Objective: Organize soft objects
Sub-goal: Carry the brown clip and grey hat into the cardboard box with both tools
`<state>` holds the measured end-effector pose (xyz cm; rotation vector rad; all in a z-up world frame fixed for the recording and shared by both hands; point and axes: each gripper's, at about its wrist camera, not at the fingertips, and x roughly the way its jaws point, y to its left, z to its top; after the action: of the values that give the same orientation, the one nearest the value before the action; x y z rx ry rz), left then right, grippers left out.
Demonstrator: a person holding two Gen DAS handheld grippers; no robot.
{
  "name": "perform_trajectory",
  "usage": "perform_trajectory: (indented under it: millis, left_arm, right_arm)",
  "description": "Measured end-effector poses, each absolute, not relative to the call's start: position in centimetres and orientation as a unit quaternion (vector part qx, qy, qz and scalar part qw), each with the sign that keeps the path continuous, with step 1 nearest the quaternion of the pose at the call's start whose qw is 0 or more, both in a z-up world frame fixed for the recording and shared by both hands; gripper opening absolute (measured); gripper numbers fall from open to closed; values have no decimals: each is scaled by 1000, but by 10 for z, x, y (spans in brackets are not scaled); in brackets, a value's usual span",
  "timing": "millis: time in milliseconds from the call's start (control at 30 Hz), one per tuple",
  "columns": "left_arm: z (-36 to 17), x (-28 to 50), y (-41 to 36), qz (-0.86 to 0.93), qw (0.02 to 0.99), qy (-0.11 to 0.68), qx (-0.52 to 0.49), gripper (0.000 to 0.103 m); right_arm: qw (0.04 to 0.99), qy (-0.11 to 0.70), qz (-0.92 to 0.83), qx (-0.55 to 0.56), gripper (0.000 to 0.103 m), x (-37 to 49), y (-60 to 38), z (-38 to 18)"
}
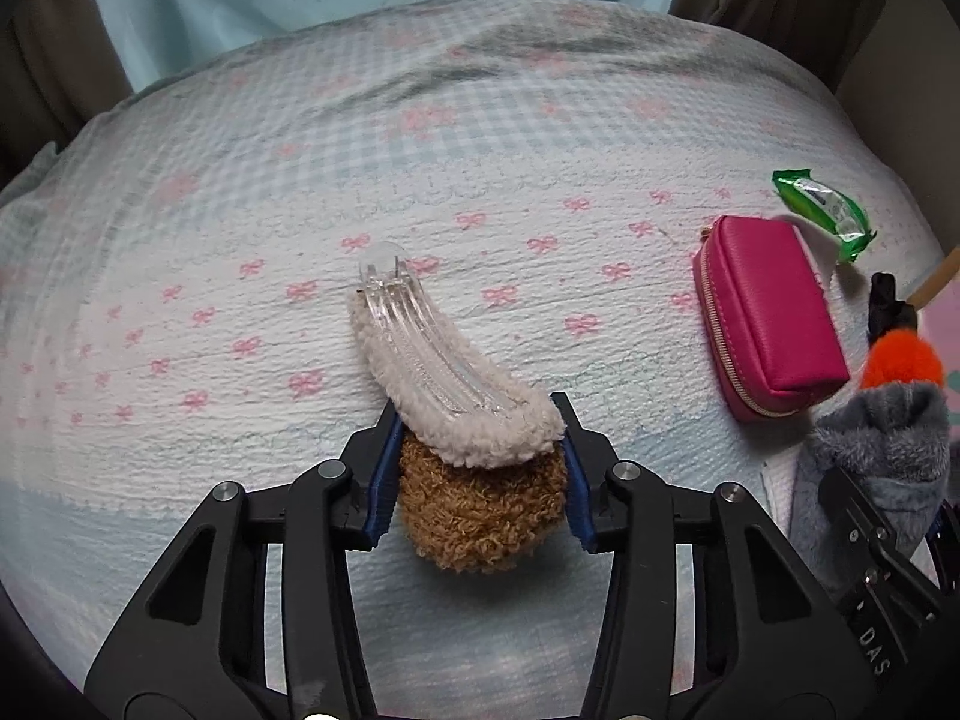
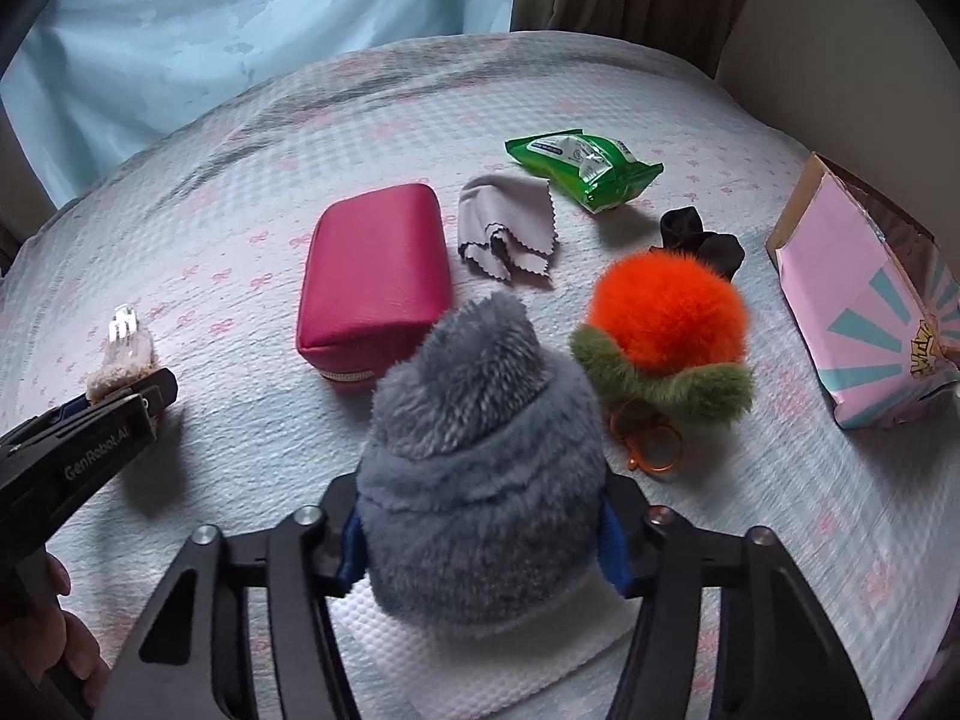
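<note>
- The left tongs (image 1: pixel 477 468) are clenched on a fluffy hair clip (image 1: pixel 456 396): the blue pads press the brown curly pompom end from both sides, while the cream fleece strip with its clear plastic claw reaches forward over the bed. In my judgement it is lifted or barely resting, so it is not placed yet.
- A magenta zip pouch (image 2: pixel 375 276) lies flat on the bed near the middle, apparently untouched.
- The right tongs (image 2: pixel 480 534) are grasping a grey furry plush (image 2: pixel 480 420), squeezed between the blue pads above a white textured cloth (image 2: pixel 480 654); I cannot tell what the plush is.
- Behind it lie a crumpled grey lens cloth (image 2: pixel 507 228) and a green wipes packet (image 2: pixel 585 168), near each other but apart.
- An orange pompom keychain (image 2: pixel 666 330) with a green furry rim sits just beside the plush; a black scrunchie-like thing (image 2: pixel 699 240) lies behind it.
- A pink paper bag (image 2: pixel 864 312) lies at the far right, maybe the container.
- Progress, as I judge it: early. Two soft things are in hand and the rest lie scattered; no sorted group shows.
- The surface is a bed (image 1: pixel 300 180) with a pale quilted cover printed with pink bows, soft and slightly rumpled.
- Light blue curtains (image 2: pixel 240 18) and darker brown drapes hang behind it.
</note>
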<state>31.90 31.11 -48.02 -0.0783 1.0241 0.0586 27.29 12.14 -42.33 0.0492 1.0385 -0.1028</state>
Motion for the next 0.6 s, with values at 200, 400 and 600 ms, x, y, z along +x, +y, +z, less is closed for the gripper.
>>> perform_trajectory:
  millis: [200,400,600]
  left_arm:
    - [-446,306,316,23,878,476,-37,41]
    - [-396,294,317,24,888,458,-32,41]
    - [-336,278,309,12,896,442,-29,41]
  right_arm:
    - [874,484,-41,33,48,268,117,-394]
    - [887,460,-33,35,48,261,118,-351]
    - [897,438,-25,47,48,246,110,-293]
